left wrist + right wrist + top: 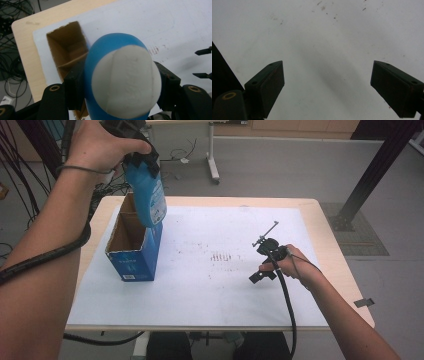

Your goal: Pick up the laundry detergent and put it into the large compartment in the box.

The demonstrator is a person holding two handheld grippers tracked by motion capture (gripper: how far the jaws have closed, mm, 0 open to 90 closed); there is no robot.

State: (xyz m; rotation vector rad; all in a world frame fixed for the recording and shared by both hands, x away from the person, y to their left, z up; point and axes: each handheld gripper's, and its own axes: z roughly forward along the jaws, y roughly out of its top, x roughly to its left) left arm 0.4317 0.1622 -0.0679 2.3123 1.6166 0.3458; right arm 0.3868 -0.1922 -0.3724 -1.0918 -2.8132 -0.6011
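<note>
A blue plastic bottle (pixel 149 197) with a white label hangs nose-down over the open top of a blue cardboard box (pixel 134 264), which stands at the left of the table. My left gripper (pixel 142 162) is shut on the bottle's upper end. In the left gripper view the bottle's rounded blue and white end (pixel 122 82) sits between the black pads (pixel 75 82), with the brown inside of the box (pixel 66 53) below. My right gripper (pixel 258 261) rests low on the white sheet at the right. It is open, with nothing between its pads (pixel 272 82).
A white sheet (pixel 215 285) covers most of the wooden table (pixel 330 250). It has reddish marks near the middle. Cables trail from both grippers toward the near edge. The right gripper's jaw tips (pixel 201 63) show at the right edge of the left gripper view.
</note>
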